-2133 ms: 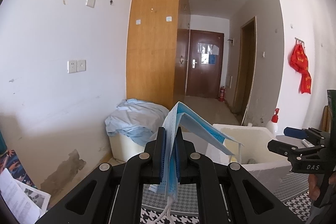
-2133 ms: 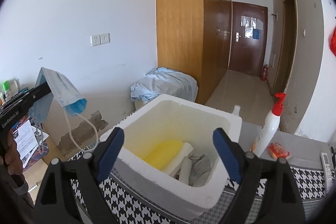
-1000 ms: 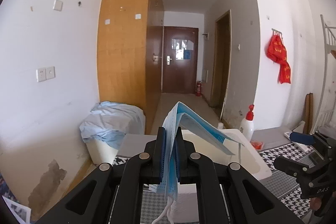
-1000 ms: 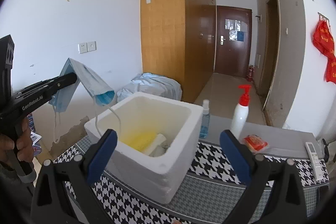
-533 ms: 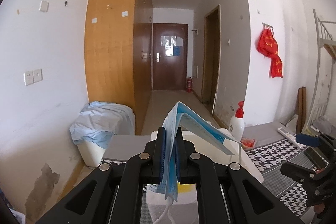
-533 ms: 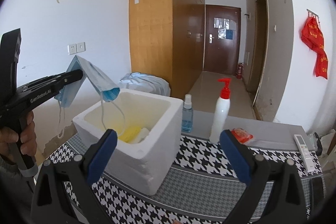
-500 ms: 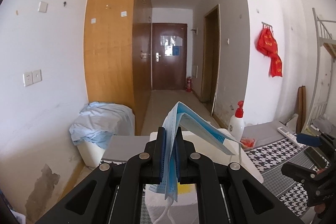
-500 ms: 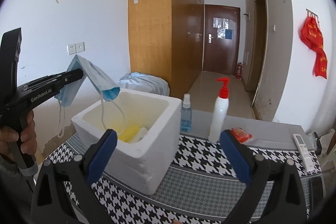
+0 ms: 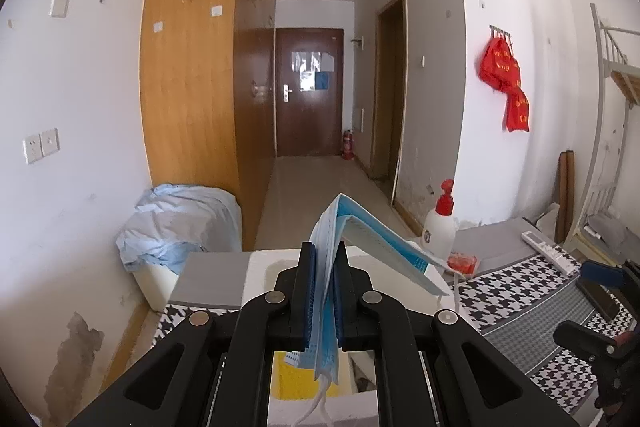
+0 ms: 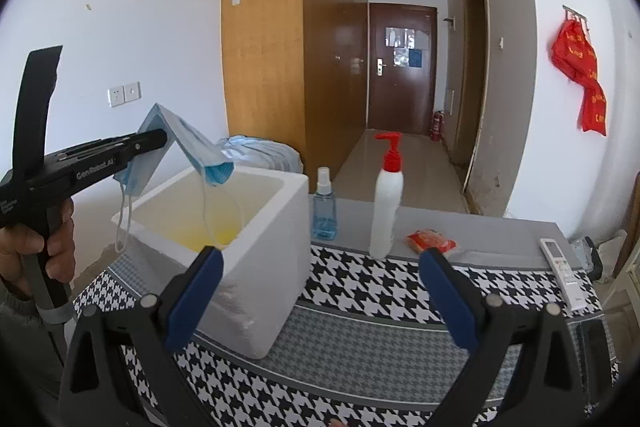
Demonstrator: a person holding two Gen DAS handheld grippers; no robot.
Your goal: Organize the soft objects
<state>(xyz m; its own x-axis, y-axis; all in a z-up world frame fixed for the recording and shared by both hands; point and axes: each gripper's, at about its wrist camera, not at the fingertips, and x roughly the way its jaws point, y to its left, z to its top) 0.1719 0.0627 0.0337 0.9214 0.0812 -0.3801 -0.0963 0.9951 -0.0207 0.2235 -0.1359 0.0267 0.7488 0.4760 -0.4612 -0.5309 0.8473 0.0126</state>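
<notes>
Nearest: right gripper [image 10: 320, 291], jaws wide, empty. Next: left gripper [image 9: 324, 291], clamped on blue face mask [image 9: 376, 247], now carried over the white foam box [image 10: 256, 227], ready to drop in. Beyond: pump bottle [image 10: 386, 203], untouched.

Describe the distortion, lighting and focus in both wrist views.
Left wrist view: fisheye bends the walls, dark vignette at the corners; the blue pleated face mask clamped in the left gripper is sharp. Right wrist view: same curvature; soft daylight, no harsh glare on the white foam box.
</notes>
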